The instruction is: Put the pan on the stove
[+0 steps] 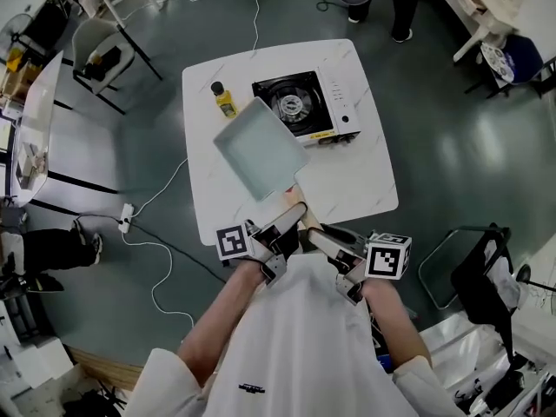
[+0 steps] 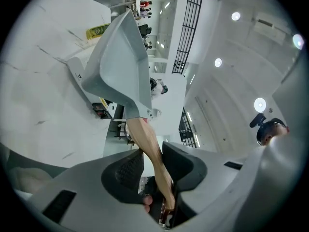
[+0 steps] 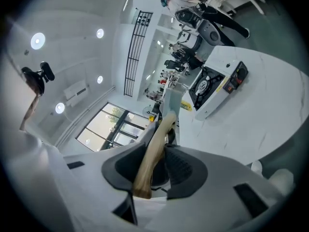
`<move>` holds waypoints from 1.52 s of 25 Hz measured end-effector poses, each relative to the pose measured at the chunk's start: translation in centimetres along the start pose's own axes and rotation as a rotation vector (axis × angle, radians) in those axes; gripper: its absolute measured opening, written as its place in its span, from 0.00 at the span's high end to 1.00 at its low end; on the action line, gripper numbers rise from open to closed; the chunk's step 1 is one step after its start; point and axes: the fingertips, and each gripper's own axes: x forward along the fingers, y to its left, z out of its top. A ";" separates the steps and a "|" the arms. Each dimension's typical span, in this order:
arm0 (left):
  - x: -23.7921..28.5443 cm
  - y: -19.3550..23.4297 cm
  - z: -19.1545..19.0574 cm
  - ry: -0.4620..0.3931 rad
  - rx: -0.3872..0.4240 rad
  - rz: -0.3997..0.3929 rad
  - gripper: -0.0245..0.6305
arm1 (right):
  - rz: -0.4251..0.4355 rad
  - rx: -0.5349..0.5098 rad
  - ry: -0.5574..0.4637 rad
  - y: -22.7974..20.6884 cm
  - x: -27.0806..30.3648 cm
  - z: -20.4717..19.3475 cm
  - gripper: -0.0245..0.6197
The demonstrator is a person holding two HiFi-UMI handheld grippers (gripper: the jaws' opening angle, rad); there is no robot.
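Note:
A square grey pan [image 1: 259, 146] with a wooden handle [image 1: 296, 200] hangs tilted over the white table [image 1: 365, 181], in front of and to the left of the portable gas stove [image 1: 300, 102]. My left gripper [image 1: 282, 229] and right gripper [image 1: 318, 236] both clamp the handle from opposite sides near the table's front edge. In the left gripper view the handle [image 2: 152, 149] runs between the pads up to the pan [image 2: 120, 66]. In the right gripper view the handle [image 3: 152, 146] crosses the jaws, with the pan [image 3: 173, 98] seen edge-on and the stove [image 3: 212, 86] beyond it.
A yellow bottle [image 1: 224, 101] stands on the table just left of the stove. Chairs [image 1: 100, 55] and cables [image 1: 152, 250] lie on the floor to the left. A dark folding chair [image 1: 469, 272] sits to the right. A person's legs [image 1: 391, 3] stand beyond the table.

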 end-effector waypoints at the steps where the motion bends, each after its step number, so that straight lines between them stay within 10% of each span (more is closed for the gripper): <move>1: 0.9 0.0 0.6 -0.003 0.001 0.001 0.78 | 0.004 0.008 0.000 -0.3 0.0 1.0 0.76; 38: 13.9 10.1 12.0 -0.012 0.031 0.127 0.78 | 0.128 0.088 0.042 -13.9 3.3 15.5 0.75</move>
